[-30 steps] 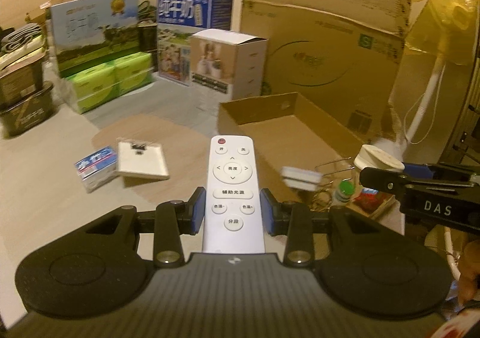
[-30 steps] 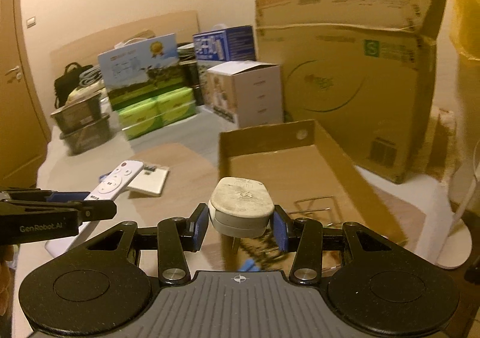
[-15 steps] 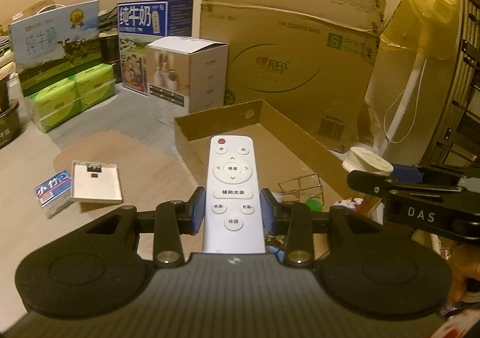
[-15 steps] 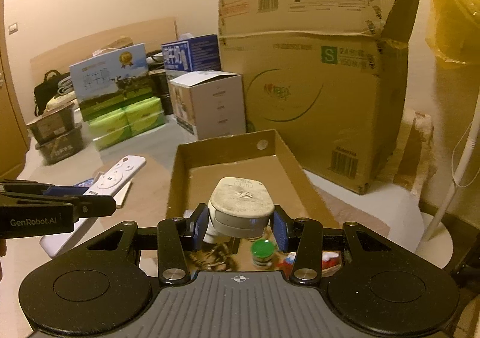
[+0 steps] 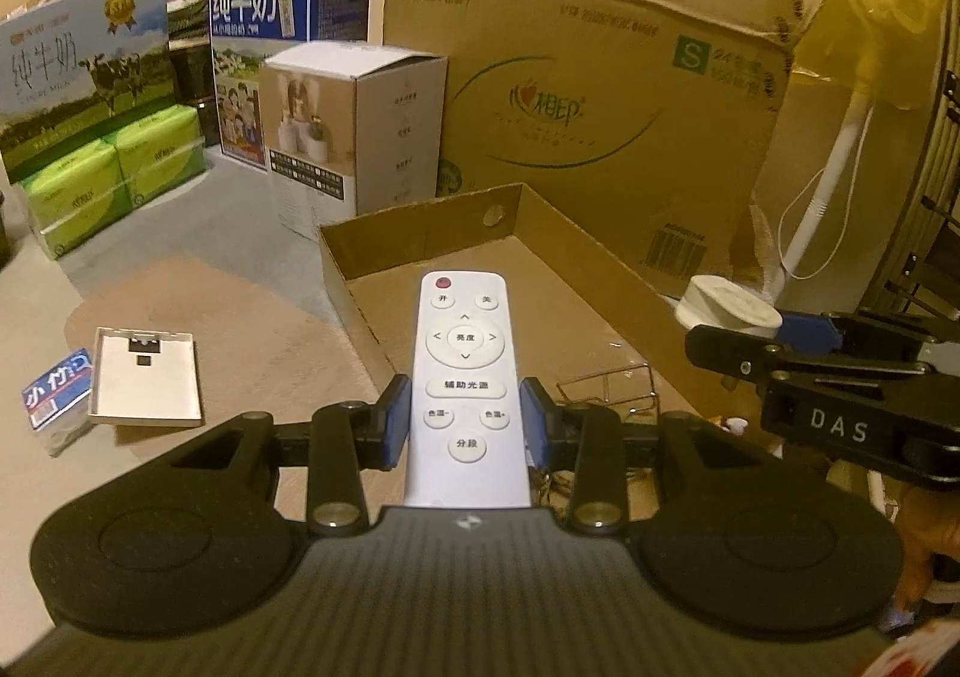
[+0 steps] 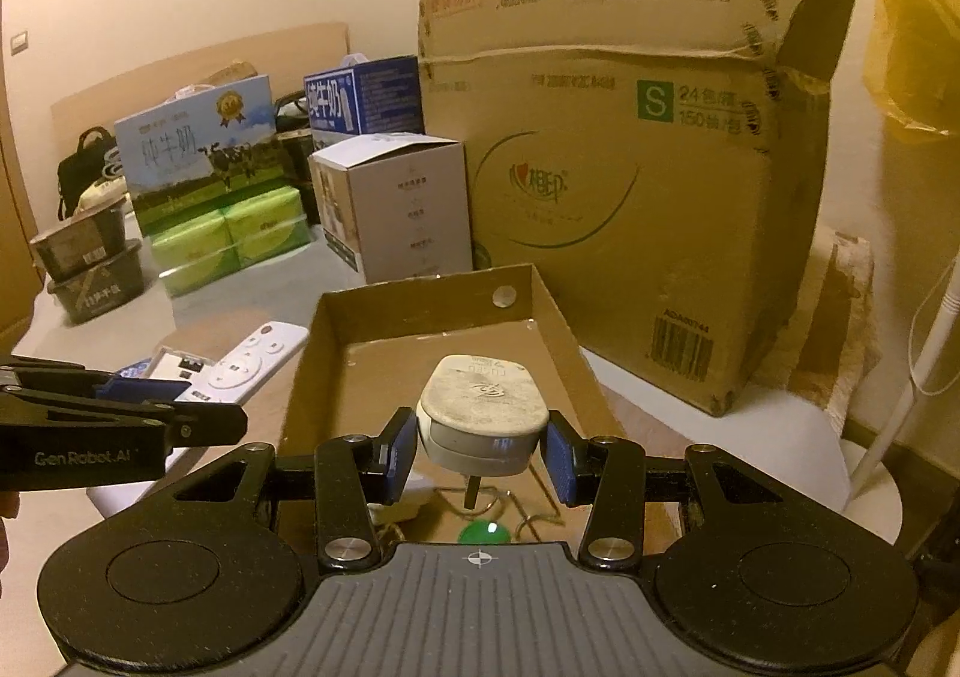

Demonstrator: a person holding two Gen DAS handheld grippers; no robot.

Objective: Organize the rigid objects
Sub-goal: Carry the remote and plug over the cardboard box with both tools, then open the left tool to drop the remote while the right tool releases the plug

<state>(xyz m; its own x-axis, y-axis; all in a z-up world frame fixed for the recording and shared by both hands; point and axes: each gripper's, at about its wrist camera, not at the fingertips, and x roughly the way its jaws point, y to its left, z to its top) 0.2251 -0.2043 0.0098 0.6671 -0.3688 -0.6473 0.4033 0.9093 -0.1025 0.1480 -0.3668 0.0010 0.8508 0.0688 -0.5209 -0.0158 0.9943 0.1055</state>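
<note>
Large printed carton [image 6: 624, 209]: stands upright beyond both claws, behind the tray; it fills more of each view than half a second earlier. Shallow cardboard tray [image 6: 444, 305]: open-topped, directly ahead of and below the right claw [image 6: 481, 455]; in the left wrist view its near left corner [image 5: 336, 257] lies just ahead of the left claw [image 5: 465, 431], closer than before. White product box [image 5: 360, 131]: beyond the left claw, beside the tray's far left corner. Milk cartons and green tissue packs [image 5: 108, 173]: far left of the left claw, shifted toward the frame edge since the earlier frame. White remote control [image 5: 467, 383]: gripped at its lower half between the left claw's blue pads, buttons up, its tip projecting forward over the tray's floor; grip unchanged. Flat white case [image 5: 144, 377]: on the tabletop left of the left claw, beside a small blue packet [image 5: 57, 389]. White plug adapter [image 6: 483, 419]: clamped between the right claw's blue pads, prong pointing down, suspended over the tray; grip unchanged. Wire rack [image 5: 606, 389]: inside the tray, just right of the left claw. Green cap [image 6: 485, 532]: in the tray beneath the right claw.
</note>
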